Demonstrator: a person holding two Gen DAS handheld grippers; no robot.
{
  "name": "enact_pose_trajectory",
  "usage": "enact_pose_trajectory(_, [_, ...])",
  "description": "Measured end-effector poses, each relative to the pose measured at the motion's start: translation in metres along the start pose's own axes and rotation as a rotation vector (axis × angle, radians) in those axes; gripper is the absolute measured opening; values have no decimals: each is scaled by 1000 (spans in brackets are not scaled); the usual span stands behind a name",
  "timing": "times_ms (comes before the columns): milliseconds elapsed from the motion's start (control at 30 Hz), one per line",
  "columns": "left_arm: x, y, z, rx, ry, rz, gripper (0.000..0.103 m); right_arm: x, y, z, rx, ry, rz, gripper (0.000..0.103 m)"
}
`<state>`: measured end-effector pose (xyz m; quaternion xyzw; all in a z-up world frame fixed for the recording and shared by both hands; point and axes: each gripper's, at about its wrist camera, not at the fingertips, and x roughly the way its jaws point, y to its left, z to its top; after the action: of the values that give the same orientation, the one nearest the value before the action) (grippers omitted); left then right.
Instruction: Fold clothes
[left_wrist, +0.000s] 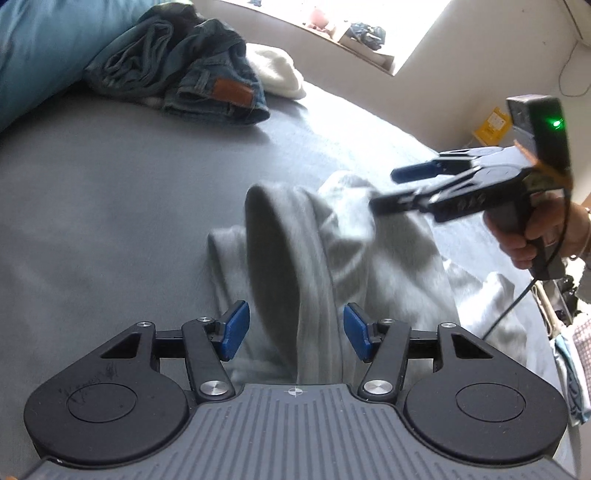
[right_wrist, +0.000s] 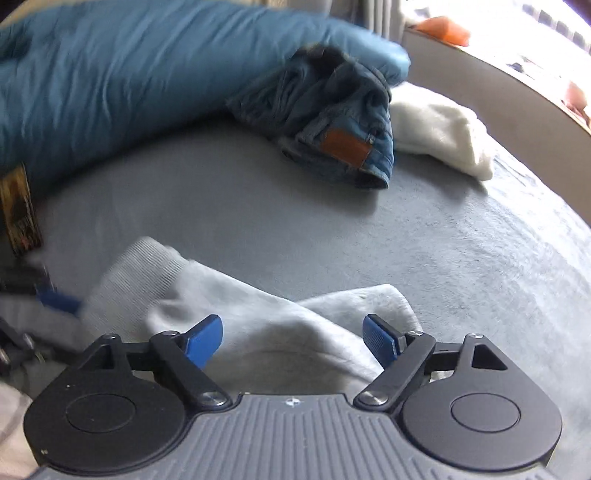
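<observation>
A light grey sweatshirt lies bunched on the grey bed sheet. A thick raised fold of it runs between the blue pads of my left gripper, which is shut on it. My right gripper hovers over the far right part of the garment, held by a hand, its fingers apart and empty. In the right wrist view my right gripper stands wide open just above the sweatshirt, without pressing on it. A blurred blue pad of the left gripper shows at the ribbed cuff on the left.
Crumpled blue jeans and a white garment lie at the far side of the bed, against a blue duvet. A window sill and wall stand behind. Bare sheet lies between the piles.
</observation>
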<state>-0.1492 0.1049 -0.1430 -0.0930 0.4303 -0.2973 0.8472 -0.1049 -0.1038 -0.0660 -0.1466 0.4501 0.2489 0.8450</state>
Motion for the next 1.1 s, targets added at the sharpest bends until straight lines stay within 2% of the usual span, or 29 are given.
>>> enact_pose_trajectory(133, [22, 2, 15, -17, 7, 12, 57, 25, -16, -1, 31, 77, 36, 88])
enact_pose_trajectory(167, [27, 3, 17, -33, 8, 16, 57, 32, -19, -2, 46, 100, 37, 76])
enact_pose_trajectory(200, [30, 3, 19, -44, 8, 20, 56, 35, -20, -5, 54, 119, 22, 47])
enact_pose_trajectory(233, [33, 4, 21, -53, 7, 24, 55, 37, -20, -8, 58, 127, 5, 36])
enact_pose_trajectory(300, [36, 2, 23, -59, 9, 27, 46, 31, -20, -15, 76, 105, -15, 19])
enact_pose_trajectory(400, [34, -3, 22, -36, 7, 26, 37, 6, -17, -24, 119, 49, -9, 5])
enact_pose_trajectory(467, [30, -9, 20, -5, -4, 25, 27, -13, -11, -31, 139, 27, 17, 4])
enact_pose_trajectory(600, [20, -21, 13, 45, -5, -2, 15, -50, 6, -53, 147, 45, 57, 4])
enact_pose_trajectory(733, [3, -42, -1, 134, -2, -56, 8, -83, 33, -84, 142, 82, 62, 4])
enact_pose_trajectory(933, [-31, -74, -35, 281, 54, -167, 7, -127, 65, -128, 207, 130, 130, 4])
enact_pose_trajectory(1033, [-36, -75, -54, 306, 121, -161, 8, -131, 81, -150, 220, 192, 156, 4])
enact_pose_trajectory(1100, [-34, -72, -62, 295, 175, -150, 16, -122, 84, -163, 259, 244, 155, 4])
